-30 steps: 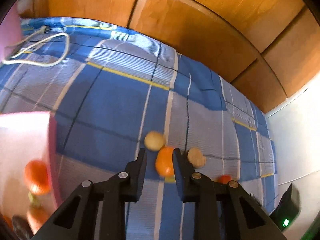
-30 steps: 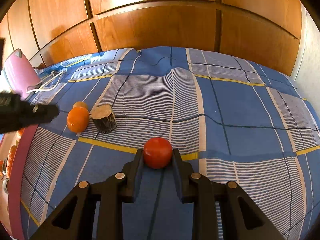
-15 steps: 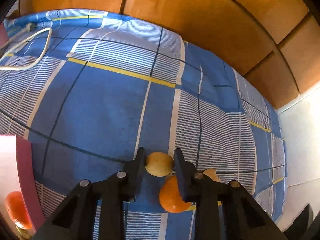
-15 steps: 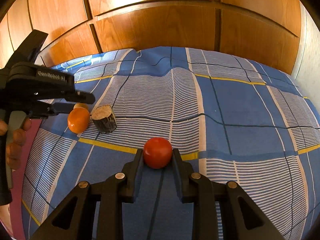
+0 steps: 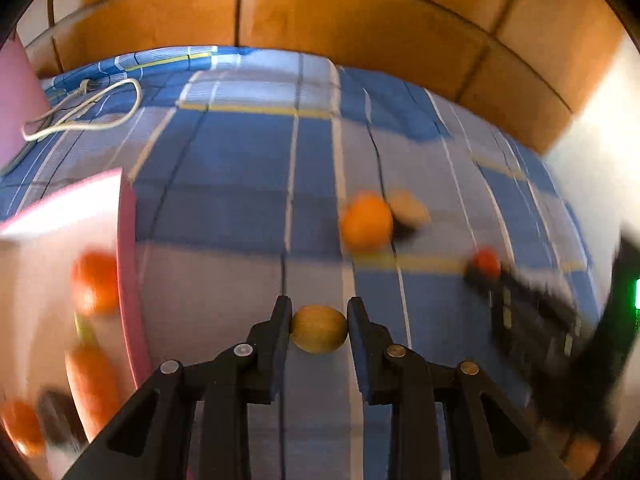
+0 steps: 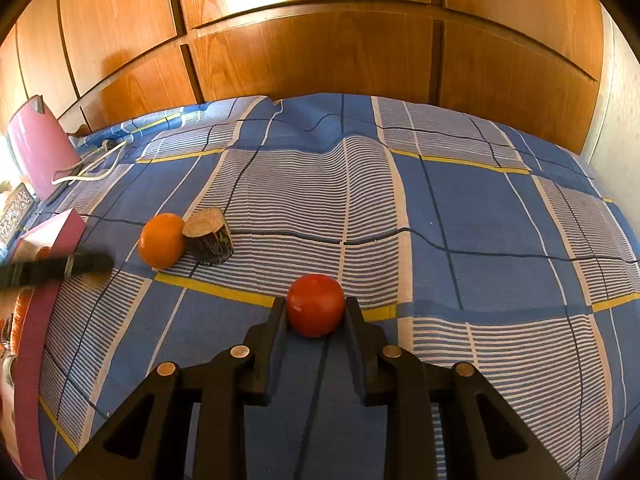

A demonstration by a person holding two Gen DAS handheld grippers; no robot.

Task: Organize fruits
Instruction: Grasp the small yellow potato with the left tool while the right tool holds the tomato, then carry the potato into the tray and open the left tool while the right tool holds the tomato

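Left claw (image 5: 319,326) is pinching a brownish fruit (image 5: 319,329), lower centre; right claw (image 6: 316,312) is pinching a red fruit (image 6: 316,305). Several fruits are sitting in the pink box (image 5: 126,264), left; an orange (image 6: 161,246) is remaining on the bed (image 6: 480,220).

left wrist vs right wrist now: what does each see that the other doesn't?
Left wrist only: the left claw shut on a yellow-brown fruit, and blurred orange fruits inside the pink box.

Right wrist only: the pink kettle, and the right claw shut on the red fruit seen close up.

Both: the checked blue sheet, the orange touching the brown stump-like piece, the white cord, the wooden wall, the pink box and the red fruit.
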